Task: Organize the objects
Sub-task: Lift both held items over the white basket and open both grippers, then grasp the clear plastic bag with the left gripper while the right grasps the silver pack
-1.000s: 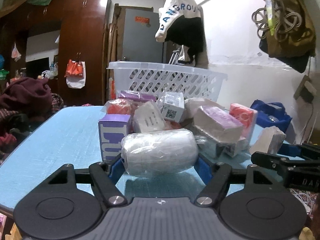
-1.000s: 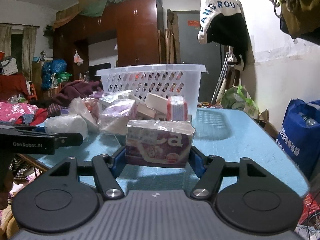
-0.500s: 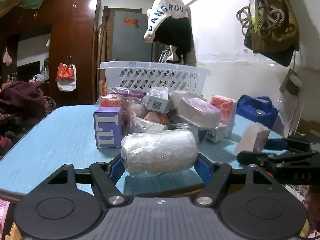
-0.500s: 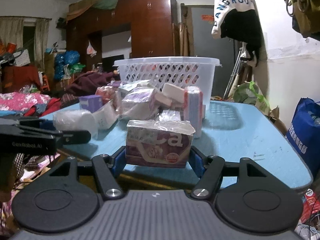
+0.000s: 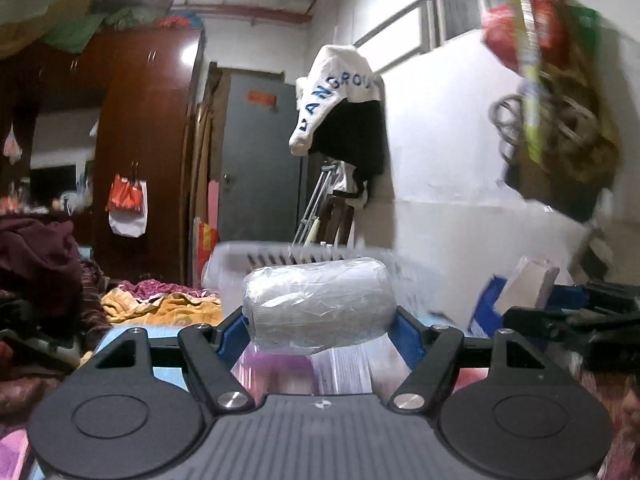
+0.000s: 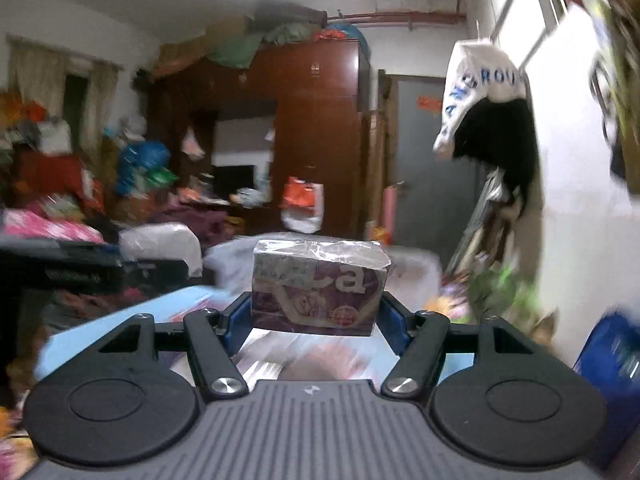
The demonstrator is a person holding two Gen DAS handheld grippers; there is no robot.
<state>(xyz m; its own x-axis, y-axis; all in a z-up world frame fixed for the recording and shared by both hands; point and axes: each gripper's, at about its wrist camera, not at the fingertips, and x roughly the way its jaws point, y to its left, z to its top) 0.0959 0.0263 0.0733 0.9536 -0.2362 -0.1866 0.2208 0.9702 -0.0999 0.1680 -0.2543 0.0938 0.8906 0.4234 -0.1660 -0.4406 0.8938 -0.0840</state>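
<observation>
White roll (image 5: 318, 306), wrapped in clear film, sits clamped crosswise in the left gripper (image 5: 319, 326), whose blue pads press on both of its ends; it hangs in the air above blurred packets (image 5: 304, 368) and the blue table (image 5: 160, 332), with the white slotted basket (image 5: 280, 258) just behind it. From the left wrist camera, the right gripper shows at the far right edge as a dark bar with a pale pack end (image 5: 528, 286) standing in it. The right gripper (image 6: 316, 312) is closed on a purple tissue pack (image 6: 318, 288) in glossy wrap, held level by its short ends and clear of the table (image 6: 120, 324) below, where more packets are smeared by motion. Behind the pack a pale, blurred shape that seems to be the basket (image 6: 412, 272) lies ahead. At the left of the right wrist view the left gripper appears as a dark bar carrying the white roll (image 6: 160, 246). A brown wardrobe (image 6: 316, 136) and a grey door (image 5: 260, 160) stand at the back, and a white garment with blue lettering (image 5: 336, 92) hangs on the wall.
</observation>
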